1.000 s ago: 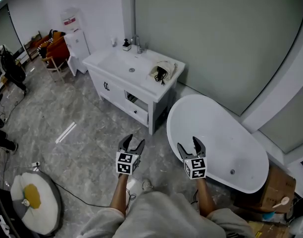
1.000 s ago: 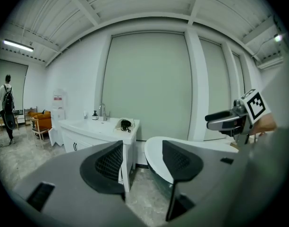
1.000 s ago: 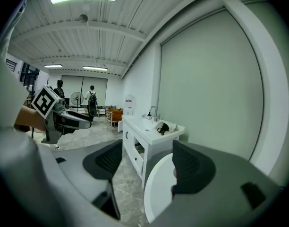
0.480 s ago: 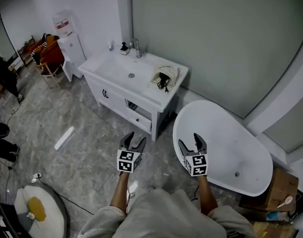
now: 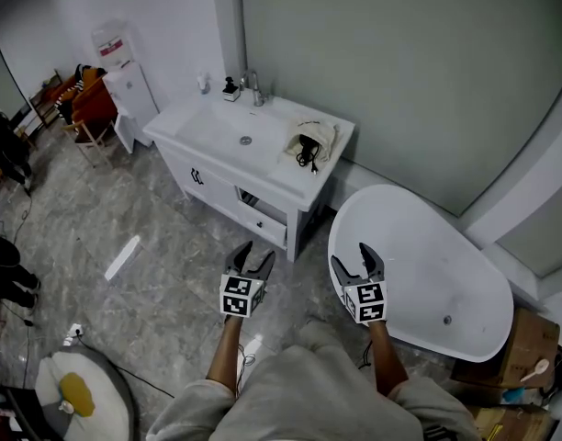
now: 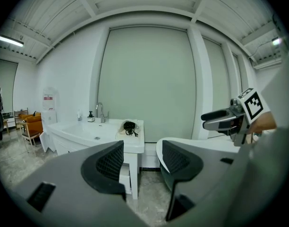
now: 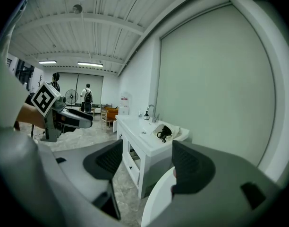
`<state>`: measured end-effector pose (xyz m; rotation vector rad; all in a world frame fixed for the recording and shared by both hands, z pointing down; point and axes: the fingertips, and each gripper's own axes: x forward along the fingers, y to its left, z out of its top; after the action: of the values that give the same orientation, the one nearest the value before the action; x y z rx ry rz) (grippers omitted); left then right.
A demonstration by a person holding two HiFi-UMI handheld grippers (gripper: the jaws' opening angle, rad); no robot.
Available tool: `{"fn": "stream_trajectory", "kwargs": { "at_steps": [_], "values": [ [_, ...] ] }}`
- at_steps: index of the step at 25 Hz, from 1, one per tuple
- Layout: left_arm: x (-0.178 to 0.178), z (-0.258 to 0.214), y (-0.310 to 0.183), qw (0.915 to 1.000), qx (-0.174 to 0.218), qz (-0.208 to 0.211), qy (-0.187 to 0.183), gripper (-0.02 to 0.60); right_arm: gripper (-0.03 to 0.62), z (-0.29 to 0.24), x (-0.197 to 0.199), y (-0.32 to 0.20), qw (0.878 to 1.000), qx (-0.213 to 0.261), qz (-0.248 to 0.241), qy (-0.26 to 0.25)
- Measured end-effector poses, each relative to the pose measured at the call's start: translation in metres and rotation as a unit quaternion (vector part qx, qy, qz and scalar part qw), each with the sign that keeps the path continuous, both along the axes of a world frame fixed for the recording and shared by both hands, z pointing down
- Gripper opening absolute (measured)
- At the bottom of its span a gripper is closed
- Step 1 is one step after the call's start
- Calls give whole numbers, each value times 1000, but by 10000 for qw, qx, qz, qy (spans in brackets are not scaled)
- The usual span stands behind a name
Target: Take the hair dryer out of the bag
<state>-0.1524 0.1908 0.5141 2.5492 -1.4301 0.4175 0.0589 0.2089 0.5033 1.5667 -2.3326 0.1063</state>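
Approach stage: dryer in its bag, both grippers empty

Black hair dryer [image 5: 305, 147] lies partly inside a cream cloth bag [image 5: 320, 134] on the right end of a white vanity counter [image 5: 212, 122], beside the basin and near the front right corner; something dark and thin, probably its cord, curls out over the bag's mouth. Left gripper [image 5: 255, 254] and right gripper [image 5: 352, 256] are held side by side above the grey marbled floor [image 5: 152, 246], well apart from the vanity; each gripper view shows its jaws spread wide with nothing between the pads, only the distant room. A white oval bathtub [image 5: 419, 274] stands just right of the vanity; in the head view the right gripper shows against its near end.

Judged from this, the task is at its opening step, the walk-up; bag and dryer look untouched. The next move calls for closing in on the counter's right end; after that, likely one gripper pins the cloth while the other takes the dryer by its handle or body and draws it clear; the cord could snag on the fabric and drag the light bag along.

Hard to make out: the dryer is small in every view, so which way its nozzle points, how deep it sits in the bag and how the bag closes cannot be told; no plug can be picked out.
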Motion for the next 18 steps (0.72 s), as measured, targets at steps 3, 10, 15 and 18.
{"fn": "stream_trajectory", "kwargs": {
  "at_steps": [3,10,15,18],
  "values": [
    [1,6,-6,10000,-37,36,-38,241,311,3,0,-9,10000,4,10,-32],
    [4,10,-36,10000,-28,34,-41,241,311,10,-3,-38,10000,1,-33,-58],
    [11,19,-71,9999,-83,58,-66,241,311,21,2,-70,9999,-41,-4,-149],
    [17,19,-95,9999,-99,78,-79,241,311,19,8,-96,9998,-12,10,-176]
  ]
}}
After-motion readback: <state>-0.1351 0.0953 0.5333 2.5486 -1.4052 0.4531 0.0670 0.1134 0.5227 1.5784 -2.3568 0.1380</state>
